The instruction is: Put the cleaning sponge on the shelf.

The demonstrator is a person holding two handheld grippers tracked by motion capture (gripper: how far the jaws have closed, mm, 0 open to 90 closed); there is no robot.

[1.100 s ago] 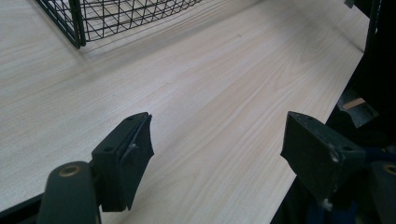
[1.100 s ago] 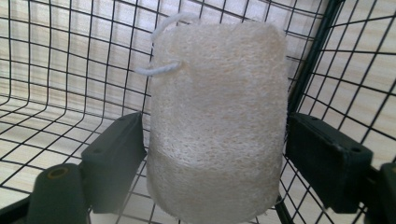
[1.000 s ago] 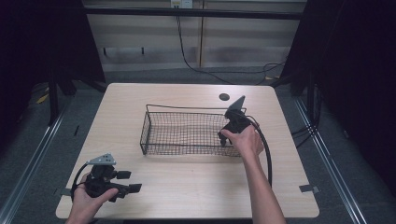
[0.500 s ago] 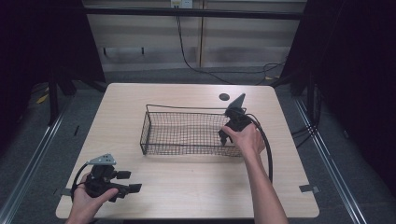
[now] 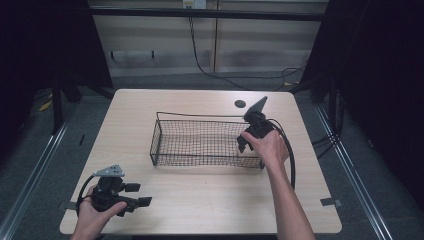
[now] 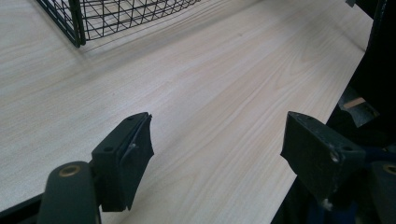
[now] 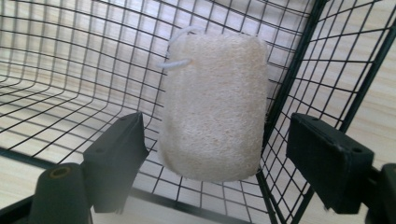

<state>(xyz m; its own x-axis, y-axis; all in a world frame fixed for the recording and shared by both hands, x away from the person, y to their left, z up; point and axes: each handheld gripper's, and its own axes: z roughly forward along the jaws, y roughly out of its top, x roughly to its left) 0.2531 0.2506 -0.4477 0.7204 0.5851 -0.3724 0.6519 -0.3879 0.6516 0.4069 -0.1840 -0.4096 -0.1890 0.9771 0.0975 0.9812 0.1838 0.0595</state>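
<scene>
Wooden table point(image 5: 210, 200): left tongs point(image 5: 137, 195) rest spread near its front edge; right tongs point(image 5: 245, 145), spread, dip into wire basket point(image 5: 200, 142) over sponge point(image 7: 215, 107).

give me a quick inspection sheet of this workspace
surface: light wood table, bare around the basket
job's things: black wire basket mid-table; pale loofah sponge inside, at a corner
clutter: small dark round spot near the far edge; what it is, cannot tell
grippers: left gripper open over bare wood; right gripper open, fingers either side of the sponge
cables: black cable loops from the right gripper
surroundings: dark floor, wall cables
</scene>
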